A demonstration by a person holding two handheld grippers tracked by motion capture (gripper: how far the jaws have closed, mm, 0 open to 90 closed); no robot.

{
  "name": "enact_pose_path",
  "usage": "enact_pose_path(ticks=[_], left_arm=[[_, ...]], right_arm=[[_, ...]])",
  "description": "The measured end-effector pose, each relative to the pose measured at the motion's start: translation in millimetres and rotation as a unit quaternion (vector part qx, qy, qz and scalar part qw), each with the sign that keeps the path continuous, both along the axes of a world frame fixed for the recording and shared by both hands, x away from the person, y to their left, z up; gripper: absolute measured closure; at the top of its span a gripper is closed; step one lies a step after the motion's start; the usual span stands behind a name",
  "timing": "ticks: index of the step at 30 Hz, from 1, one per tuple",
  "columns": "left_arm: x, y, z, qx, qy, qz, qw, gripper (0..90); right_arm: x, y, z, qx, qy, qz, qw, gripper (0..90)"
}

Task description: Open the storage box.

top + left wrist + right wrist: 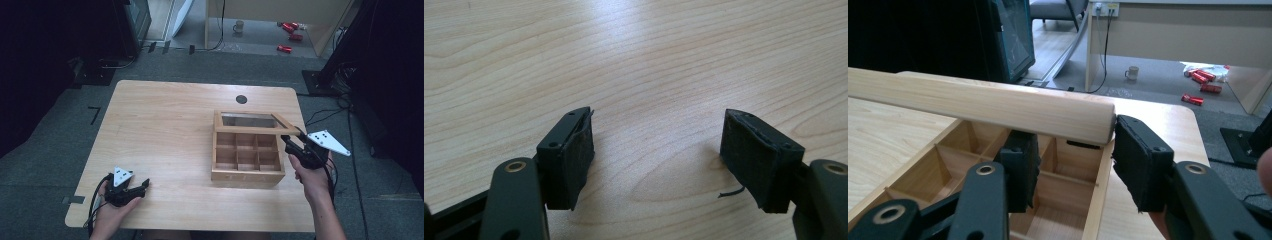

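Box [247, 160] centre-right of frame on bench [160, 130], lid [250, 121] raised. We judge lid light, stiff, hinged, smooth; grip at front-rail corner. Right claw [1073, 165] spread around lid corner, not visibly pinching. Left claw [656, 155] spread, empty, lower left.

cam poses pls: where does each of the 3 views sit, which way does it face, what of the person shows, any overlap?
High view: above the person's side, looking forward and down on the table; both forearms, left gripper and right gripper show.
Left gripper view: rides the left gripper, facing down at bare tabletop; its two black jaws stand apart.
Right gripper view: rides the right gripper, facing across the wooden box toward the floor beyond; jaws around the lid's front edge.
Shared: box, lid, mug and red cans appear in high and right gripper views.
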State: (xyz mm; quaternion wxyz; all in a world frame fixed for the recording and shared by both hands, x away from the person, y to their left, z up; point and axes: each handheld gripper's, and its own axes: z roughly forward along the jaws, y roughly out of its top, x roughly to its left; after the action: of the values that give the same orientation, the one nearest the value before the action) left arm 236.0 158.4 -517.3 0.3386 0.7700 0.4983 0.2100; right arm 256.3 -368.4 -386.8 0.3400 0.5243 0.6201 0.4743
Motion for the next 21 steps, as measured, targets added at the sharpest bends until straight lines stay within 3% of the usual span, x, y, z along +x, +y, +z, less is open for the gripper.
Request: enact_pose_path(ticks=[8,13,21], left_arm=[[0.2,1.2,0.2,-0.003,0.001,-0.001,1.0000,30.3],[0.3,1.6,0.1,-0.008,0.001,0.000,1.0000,30.3],[0.4,2.2,0.2,-0.010,0.002,-0.001,1.0000,30.1]], right_arm=[[18.2,-5.2,6.1,-0.005,-0.022,0.017,0.9996,52.3],[29.6,-6.1,5.9,-0.010,-0.023,0.018,0.9995,52.3],[55.5,-11.3,-1.7,0.012,-0.012,0.024,0.9996,52.3]])
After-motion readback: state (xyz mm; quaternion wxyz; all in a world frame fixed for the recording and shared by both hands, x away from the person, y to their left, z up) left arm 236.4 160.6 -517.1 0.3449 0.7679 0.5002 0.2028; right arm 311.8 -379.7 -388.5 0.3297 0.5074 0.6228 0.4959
